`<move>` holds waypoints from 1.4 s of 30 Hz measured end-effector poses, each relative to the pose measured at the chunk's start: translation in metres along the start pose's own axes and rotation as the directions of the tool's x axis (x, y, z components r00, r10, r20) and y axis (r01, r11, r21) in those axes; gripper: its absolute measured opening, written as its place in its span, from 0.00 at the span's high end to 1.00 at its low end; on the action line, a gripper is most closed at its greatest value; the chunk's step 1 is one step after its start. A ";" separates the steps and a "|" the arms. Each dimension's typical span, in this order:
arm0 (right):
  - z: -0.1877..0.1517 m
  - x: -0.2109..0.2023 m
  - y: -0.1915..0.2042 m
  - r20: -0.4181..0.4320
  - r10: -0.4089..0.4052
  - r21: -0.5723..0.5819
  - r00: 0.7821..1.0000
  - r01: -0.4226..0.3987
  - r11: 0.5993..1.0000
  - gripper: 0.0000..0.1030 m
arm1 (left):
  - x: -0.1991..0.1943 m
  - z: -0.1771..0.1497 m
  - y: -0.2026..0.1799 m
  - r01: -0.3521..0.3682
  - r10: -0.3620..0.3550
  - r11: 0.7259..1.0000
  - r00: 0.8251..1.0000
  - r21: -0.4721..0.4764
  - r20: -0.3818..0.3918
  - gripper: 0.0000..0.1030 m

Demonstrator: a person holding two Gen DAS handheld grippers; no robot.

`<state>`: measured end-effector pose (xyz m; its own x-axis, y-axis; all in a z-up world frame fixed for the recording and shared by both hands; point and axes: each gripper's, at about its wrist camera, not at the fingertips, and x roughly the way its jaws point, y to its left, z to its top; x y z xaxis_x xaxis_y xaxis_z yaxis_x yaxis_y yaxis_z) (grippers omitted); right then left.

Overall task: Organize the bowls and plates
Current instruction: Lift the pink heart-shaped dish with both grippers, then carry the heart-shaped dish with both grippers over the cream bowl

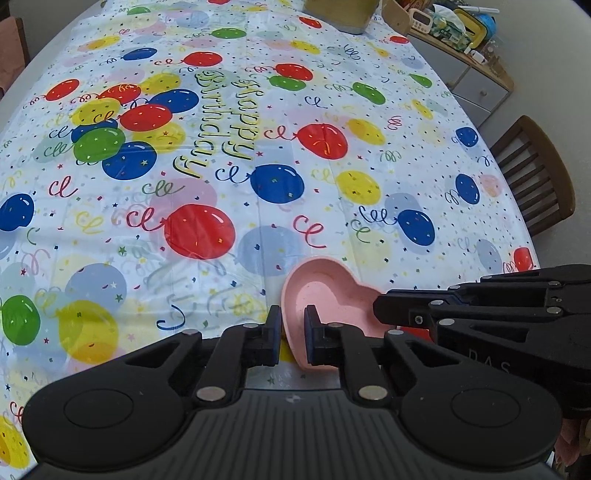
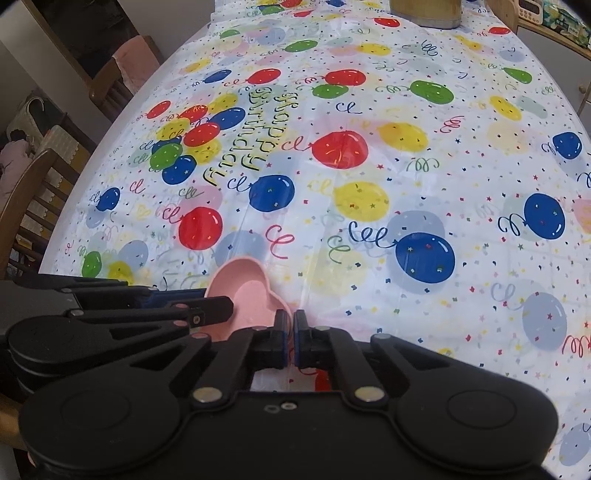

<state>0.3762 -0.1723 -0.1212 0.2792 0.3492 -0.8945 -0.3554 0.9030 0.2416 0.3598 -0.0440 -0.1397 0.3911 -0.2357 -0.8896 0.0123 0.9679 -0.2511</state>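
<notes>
A pink heart-shaped bowl [image 1: 325, 291] [image 2: 242, 291] rests near the front edge of the table, on a balloon-print "Happy Birthday" cloth [image 1: 332, 206]. My left gripper [image 1: 293, 334] is shut on the bowl's left rim, one pad inside the bowl and one outside. My right gripper [image 2: 291, 341] is shut on the rim of the opposite lobe, where a thin pink strip shows between its pads. Each gripper also appears from the side in the other's view: the right gripper [image 1: 384, 306] at the bowl's right, the left gripper [image 2: 221, 306] at its left. The bowl's near part is hidden behind the fingers.
A tan container [image 1: 341, 14] [image 2: 424, 13] stands at the table's far end. A wooden chair [image 1: 532, 177] stands at the right side, and other chairs [image 2: 37, 206] along the left. A cluttered sideboard [image 1: 461, 33] lies beyond the far right corner.
</notes>
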 end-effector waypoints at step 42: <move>-0.125 -0.173 -0.034 0.082 0.011 0.109 0.997 -0.020 0.994 0.98 | -0.113 -0.096 -0.145 0.138 -0.125 0.958 0.990 0.252 -0.069 0.88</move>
<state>0.2280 -0.2945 -0.0216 0.3477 0.3784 -0.8579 -0.2619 0.9177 0.2987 0.2251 -0.1657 -0.0394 0.3225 -0.3602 -0.8754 0.2979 0.9164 -0.2673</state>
